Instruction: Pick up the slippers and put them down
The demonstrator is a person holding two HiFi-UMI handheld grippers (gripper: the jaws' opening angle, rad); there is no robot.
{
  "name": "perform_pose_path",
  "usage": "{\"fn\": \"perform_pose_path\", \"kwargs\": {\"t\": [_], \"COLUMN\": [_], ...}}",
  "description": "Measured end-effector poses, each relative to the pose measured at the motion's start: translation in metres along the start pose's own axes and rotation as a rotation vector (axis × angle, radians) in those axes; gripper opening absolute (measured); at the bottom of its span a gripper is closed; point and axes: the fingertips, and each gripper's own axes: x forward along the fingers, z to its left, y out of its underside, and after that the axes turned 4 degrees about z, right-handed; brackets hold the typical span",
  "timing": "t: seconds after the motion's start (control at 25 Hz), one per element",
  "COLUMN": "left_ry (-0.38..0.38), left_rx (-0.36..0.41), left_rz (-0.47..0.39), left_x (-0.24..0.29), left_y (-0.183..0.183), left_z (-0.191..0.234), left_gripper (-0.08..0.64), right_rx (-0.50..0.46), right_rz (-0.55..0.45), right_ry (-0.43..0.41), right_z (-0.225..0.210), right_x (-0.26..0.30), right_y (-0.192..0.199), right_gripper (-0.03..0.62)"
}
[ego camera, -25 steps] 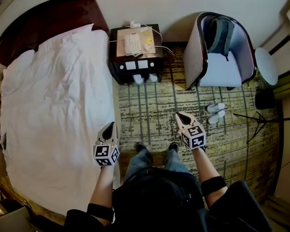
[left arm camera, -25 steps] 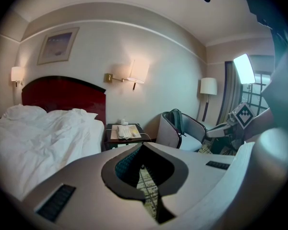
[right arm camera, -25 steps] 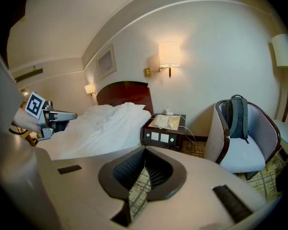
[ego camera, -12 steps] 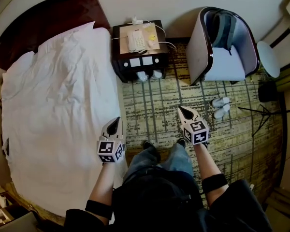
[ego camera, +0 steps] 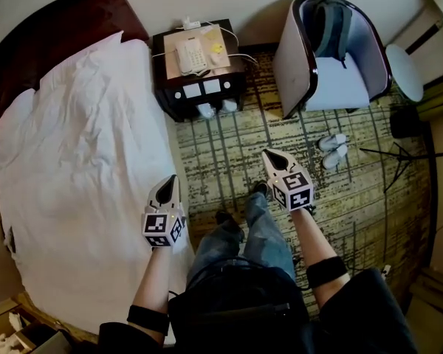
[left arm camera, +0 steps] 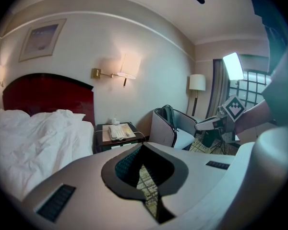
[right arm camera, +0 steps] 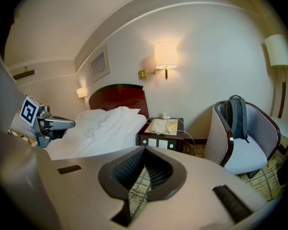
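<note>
My left tool [ego camera: 170,183] and right tool [ego camera: 270,156] were both pinched shut, empty. The slippers [ego camera: 331,151] lay on the carpet [ego camera: 221,161] near its right edge, before the armchair [ego camera: 340,91], well off. I judged I should step close and spread the jaws before reaching.

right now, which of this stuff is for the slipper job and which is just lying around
For the job: slippers on the carpet near the armchair; left gripper and right gripper, both shut, empty.
Lying about: bed; nightstand; telephone; backpack on the armchair; white items below the nightstand, too small to tell.
</note>
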Motion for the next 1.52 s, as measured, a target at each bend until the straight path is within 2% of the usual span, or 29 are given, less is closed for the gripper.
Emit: {"fn": "perform_pose_path", "kwargs": {"t": [0.24, 0.32, 0.48, 0.52, 0.72, 0.88, 1.0, 1.04, 1.24, 1.52], "left_ry": [-0.039, -0.049, -0.059, -0.055, -0.03, -0.033, -0.035, -0.034, -0.038, -0.041], "left_rx": [-0.022, -0.021, -0.032, -0.03, -0.005, -0.007, -0.008, -0.008, 0.017, 0.094], "left_rz": [-0.018, -0.022, -0.03, -0.029, -0.017, -0.022, -0.032, -0.033, -0.046, -0.117], "left_x": [0.052, 0.079, 0.136, 0.151, 0.234, 0.295, 0.338, 0.352, 0.425, 0.509], "left_y": [-0.003, 0.003, 0.023, 0.031, 0.091, 0.151, 0.198, 0.213, 0.278, 0.324], "left_z": [0.005, 0.01, 0.019, 0.02, 0.031, 0.048, 0.065, 0.071, 0.104, 0.134], "left_gripper": [0.002, 0.002, 0.002, 0.002, 0.002, 0.002, 0.002, 0.002, 0.002, 0.002], "right_rx": [0.008, 0.039, 0.128, 0.145, 0.221, 0.322, 0.418, 0.441, 0.531, 0.67], "right_rz": [0.002, -0.01, 0.006, 0.013, 0.014, -0.004, -0.045, -0.054, -0.093, -0.221], "right_ry": [-0.019, -0.002, 0.019, 0.023, 0.024, 0.009, 0.009, 0.011, 0.006, -0.012], "right_z": [-0.041, -0.059, -0.091, -0.098, -0.126, -0.143, -0.153, -0.156, -0.172, -0.204], "right_x": [0.048, 0.072, 0.133, 0.15, 0.245, 0.317, 0.366, 0.382, 0.466, 0.557], "right_y": [0.001, 0.006, 0.039, 0.049, 0.102, 0.152, 0.187, 0.2, 0.264, 0.321], "right_gripper": [0.003, 0.034, 0.042, 0.071, 0.152, 0.216, 0.221, 0.242, 0.245, 0.249]}}
